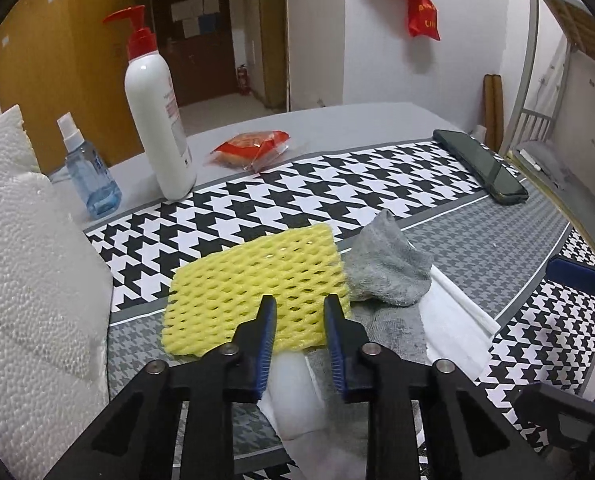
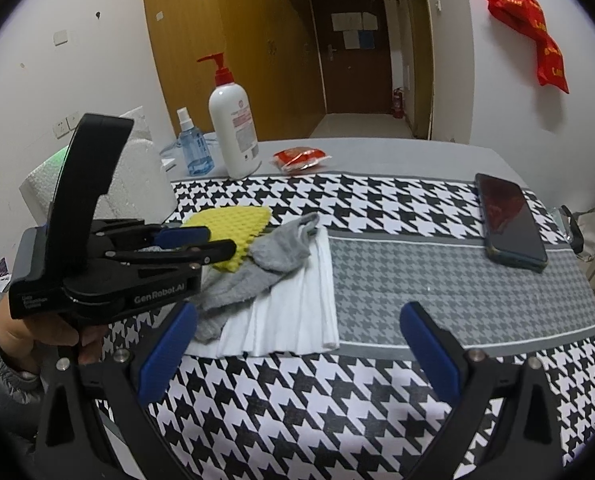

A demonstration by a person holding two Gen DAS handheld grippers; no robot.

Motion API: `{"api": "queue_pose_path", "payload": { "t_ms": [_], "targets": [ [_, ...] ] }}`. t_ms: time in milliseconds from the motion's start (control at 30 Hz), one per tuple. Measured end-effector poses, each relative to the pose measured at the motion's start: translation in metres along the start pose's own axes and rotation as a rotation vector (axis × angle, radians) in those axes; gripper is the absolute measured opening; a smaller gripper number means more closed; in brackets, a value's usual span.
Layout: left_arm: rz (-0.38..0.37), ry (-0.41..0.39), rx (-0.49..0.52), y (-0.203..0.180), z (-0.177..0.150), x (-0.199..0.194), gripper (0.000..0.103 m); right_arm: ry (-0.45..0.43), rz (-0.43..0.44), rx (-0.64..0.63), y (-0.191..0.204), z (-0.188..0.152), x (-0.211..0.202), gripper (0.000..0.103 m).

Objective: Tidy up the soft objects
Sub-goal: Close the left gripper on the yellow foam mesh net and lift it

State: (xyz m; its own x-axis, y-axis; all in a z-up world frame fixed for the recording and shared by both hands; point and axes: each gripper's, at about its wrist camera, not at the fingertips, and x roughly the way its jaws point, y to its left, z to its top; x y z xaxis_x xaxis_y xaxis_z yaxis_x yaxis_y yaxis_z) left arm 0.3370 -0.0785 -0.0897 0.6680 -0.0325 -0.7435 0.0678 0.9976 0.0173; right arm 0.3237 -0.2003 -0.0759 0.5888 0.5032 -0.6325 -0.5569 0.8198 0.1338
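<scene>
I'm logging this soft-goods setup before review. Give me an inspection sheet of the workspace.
Surface: houndstooth cloth over a grey table.
Job's things: yellow foam net, grey sock and white folded cloth, overlapping in one pile.
Clutter: pump bottle, spray bottle, red snack packet, phone, white foam block.
Grippers: left gripper jaws narrow at the net's near edge; grip unclear. Right gripper jaws wide, nothing between them.
Cables: nothing seen.
Surroundings: wooden wardrobe, door, red bag hanging on the wall.
</scene>
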Motion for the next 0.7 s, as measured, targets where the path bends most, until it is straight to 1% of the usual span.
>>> {"api": "queue_pose_path", "payload": {
  "t_ms": [67, 200, 267, 367, 433, 467, 500, 600, 700],
  "targets": [
    [-0.001, -0.001, -0.006, 0.002, 0.000, 0.001, 0.015, 0.004, 0.000, -0.005, 0.001, 0.001, 0.001, 0.102],
    [-0.027, -0.016, -0.015, 0.007, 0.002, -0.005, 0.014, 0.007, 0.002, -0.016, 0.005, 0.004, 0.002, 0.102],
    [-0.019, -0.048, -0.015, 0.011, 0.003, -0.014, 0.014, 0.011, 0.001, -0.019, 0.006, 0.005, 0.003, 0.102],
    [-0.029, -0.081, -0.029, 0.018, 0.004, -0.023, 0.016, 0.019, -0.001, -0.026, 0.009, 0.007, 0.006, 0.102],
    [-0.034, -0.086, -0.036, 0.023, 0.004, -0.025, 0.030, 0.022, 0.001, -0.035, 0.013, 0.009, 0.007, 0.102],
    [-0.033, -0.085, -0.042, 0.025, 0.004, -0.025, 0.045, 0.025, 0.004, -0.040, 0.014, 0.010, 0.009, 0.102],
    [-0.034, -0.086, -0.052, 0.027, 0.004, -0.025, 0.055, 0.030, 0.006, -0.045, 0.017, 0.011, 0.011, 0.102],
    [-0.034, -0.089, -0.073, 0.031, 0.003, -0.025, 0.057, 0.036, 0.005, -0.054, 0.021, 0.012, 0.014, 0.102],
    [-0.035, -0.069, -0.073, 0.032, 0.002, -0.020, 0.061, 0.042, 0.004, -0.062, 0.023, 0.014, 0.017, 0.102]
  ]
}}
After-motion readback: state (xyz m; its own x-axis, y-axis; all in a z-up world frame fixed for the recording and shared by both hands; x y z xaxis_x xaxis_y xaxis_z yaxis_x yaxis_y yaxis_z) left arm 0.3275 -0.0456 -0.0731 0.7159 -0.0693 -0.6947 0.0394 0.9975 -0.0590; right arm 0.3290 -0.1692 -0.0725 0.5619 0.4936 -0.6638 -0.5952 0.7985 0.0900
